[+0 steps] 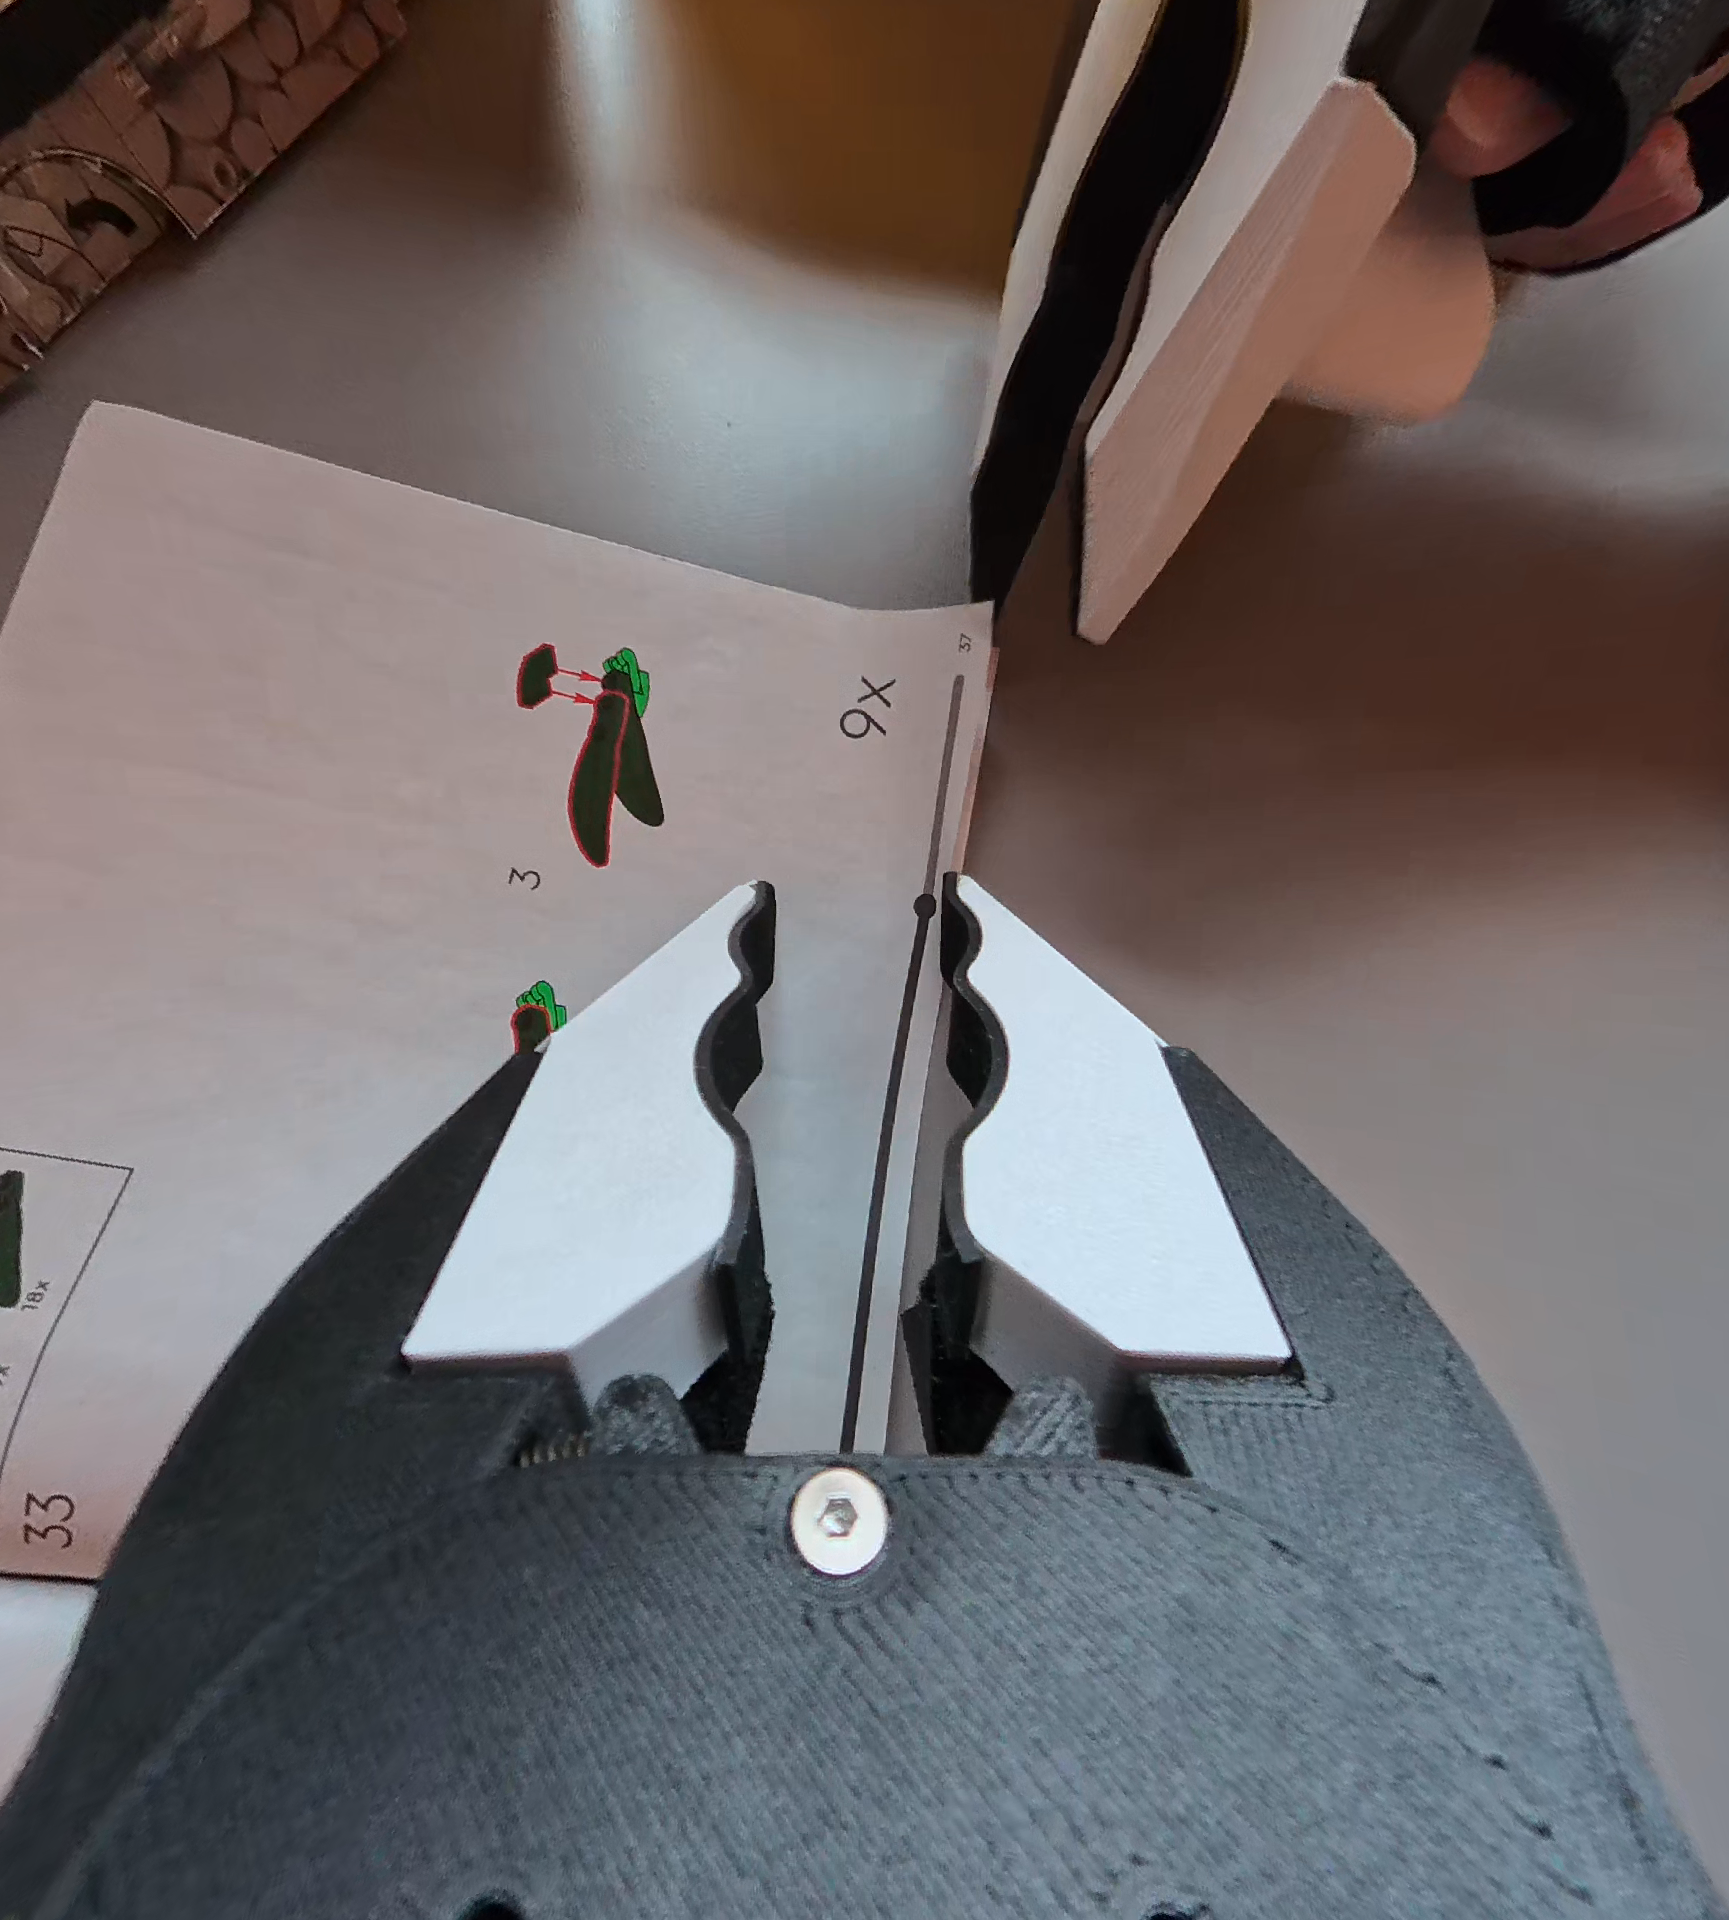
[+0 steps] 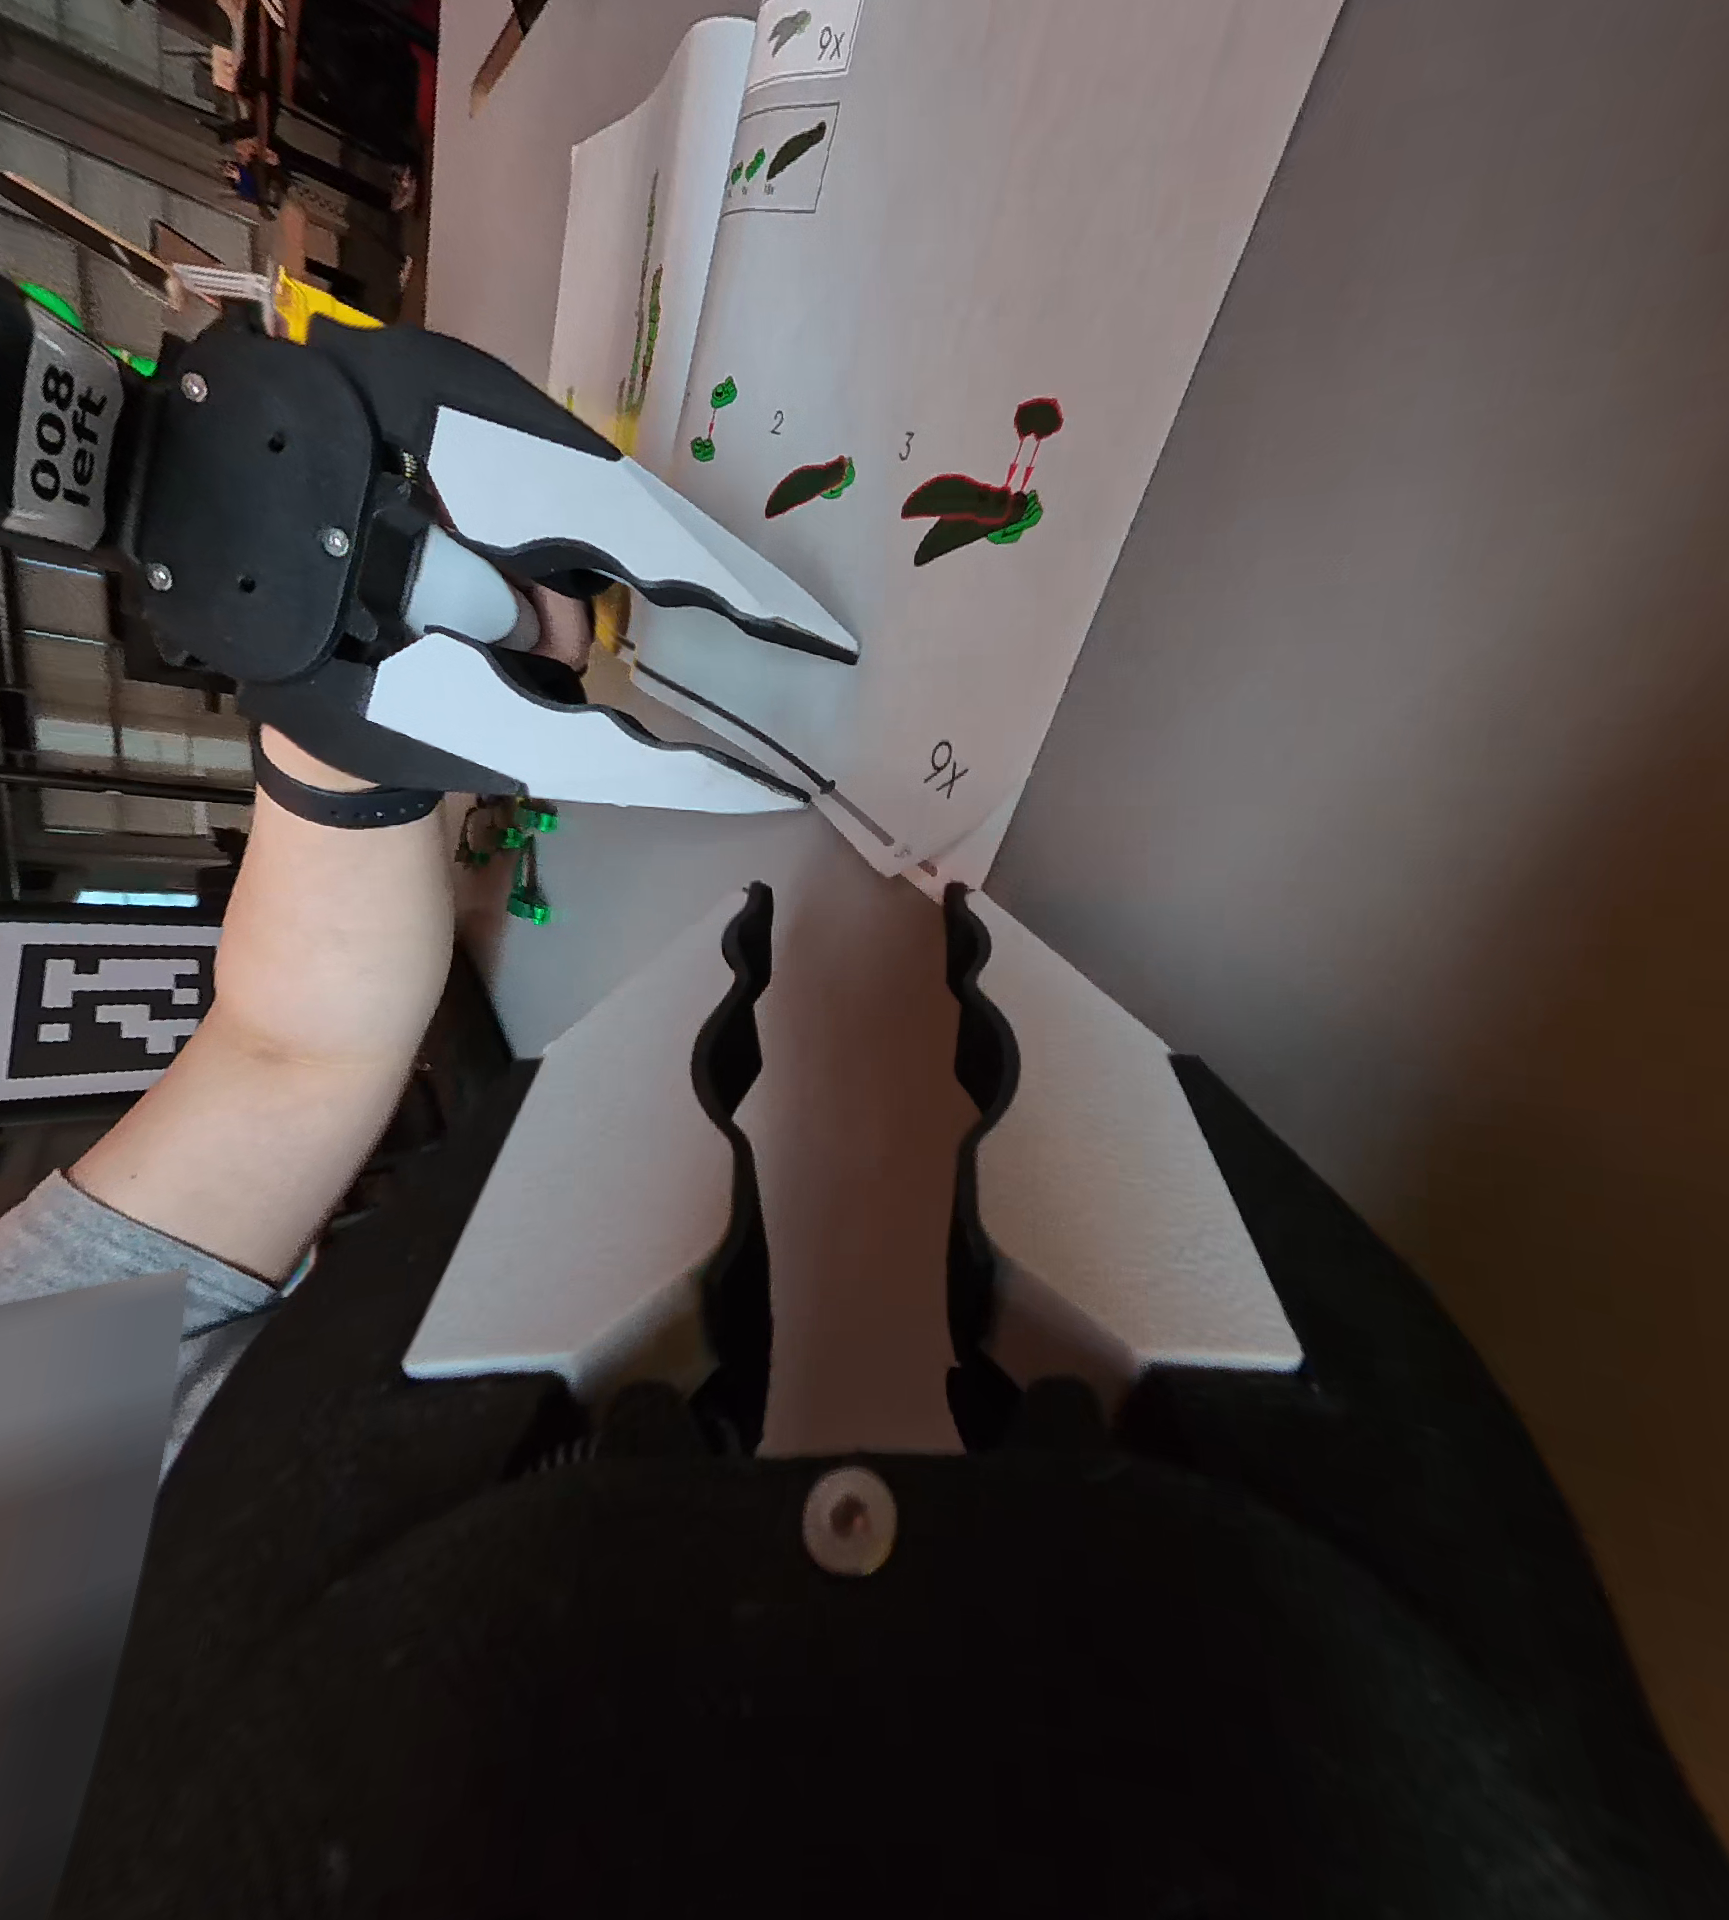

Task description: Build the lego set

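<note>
The lego instruction booklet (image 1: pixel 320 727) lies open on the grey table (image 1: pixel 1359 1039), showing green and dark leaf pieces. My left gripper (image 1: pixel 858 894) is open and empty, its fingers straddling the page's right edge. My right gripper (image 2: pixel 855 894) is open, its fingertips at the page's near corner (image 2: pixel 901 862), which lifts slightly between them. In the left wrist view the right gripper (image 1: pixel 1042 597) comes in from the upper right, down to that corner. The right wrist view shows the left gripper (image 2: pixel 829 727) resting low over the booklet (image 2: pixel 995 260). Small green lego pieces (image 2: pixel 527 873) lie beyond the booklet, partly hidden.
The printed lego box (image 1: pixel 60 208) lies at the table's far left corner. A person's bare forearm (image 2: pixel 320 987) with a black wristband holds the left gripper, and a gloved hand (image 1: pixel 1618 156) holds the right one. Bare table lies right of the booklet.
</note>
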{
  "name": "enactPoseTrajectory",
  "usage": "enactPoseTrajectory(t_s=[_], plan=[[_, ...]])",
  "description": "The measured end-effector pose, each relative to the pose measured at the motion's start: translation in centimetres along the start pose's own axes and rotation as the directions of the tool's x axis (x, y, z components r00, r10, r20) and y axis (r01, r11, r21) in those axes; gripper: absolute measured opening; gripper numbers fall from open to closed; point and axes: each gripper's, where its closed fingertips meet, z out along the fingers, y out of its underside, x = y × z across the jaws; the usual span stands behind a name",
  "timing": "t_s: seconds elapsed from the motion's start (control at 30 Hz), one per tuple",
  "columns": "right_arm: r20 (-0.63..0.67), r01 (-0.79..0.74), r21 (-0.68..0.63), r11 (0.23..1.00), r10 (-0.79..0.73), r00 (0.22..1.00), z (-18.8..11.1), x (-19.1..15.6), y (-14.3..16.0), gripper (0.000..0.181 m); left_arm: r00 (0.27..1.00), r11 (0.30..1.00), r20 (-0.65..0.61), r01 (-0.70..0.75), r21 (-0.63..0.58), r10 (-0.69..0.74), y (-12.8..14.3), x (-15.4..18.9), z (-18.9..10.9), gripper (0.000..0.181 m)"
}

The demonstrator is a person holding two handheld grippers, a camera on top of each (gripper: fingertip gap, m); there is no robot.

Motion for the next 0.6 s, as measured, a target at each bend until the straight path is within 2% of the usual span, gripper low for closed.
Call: enactPoseTrajectory(t_s=[0.03, 0.17, 0.6], plan=[[0.014, -0.009, 0.002, 1.000, 0.009, 1.000, 0.1, 0.0, -0.1, 0.032, 1.000, 1.000, 0.000, 0.000, 0.000, 0.000, 0.0, 0.0, 0.0, 0.030], [0.070, -0.049, 0.017, 0.999, 0.047, 0.996, 0.5, 0.0, -0.5, 0.028, 1.000, 1.000, 0.006, -0.003, 0.005, 0.003, 0.0, 0.0, 0.0, 0.030], [0.075, -0.070, -0.008, 0.998, 0.070, 0.995, 1.2, 1.3, -0.5, 0.004, 1.000, 1.000, -0.007, -0.006, 0.011, 0.006, 0.2, 0.4, -0.2, 0.037]])
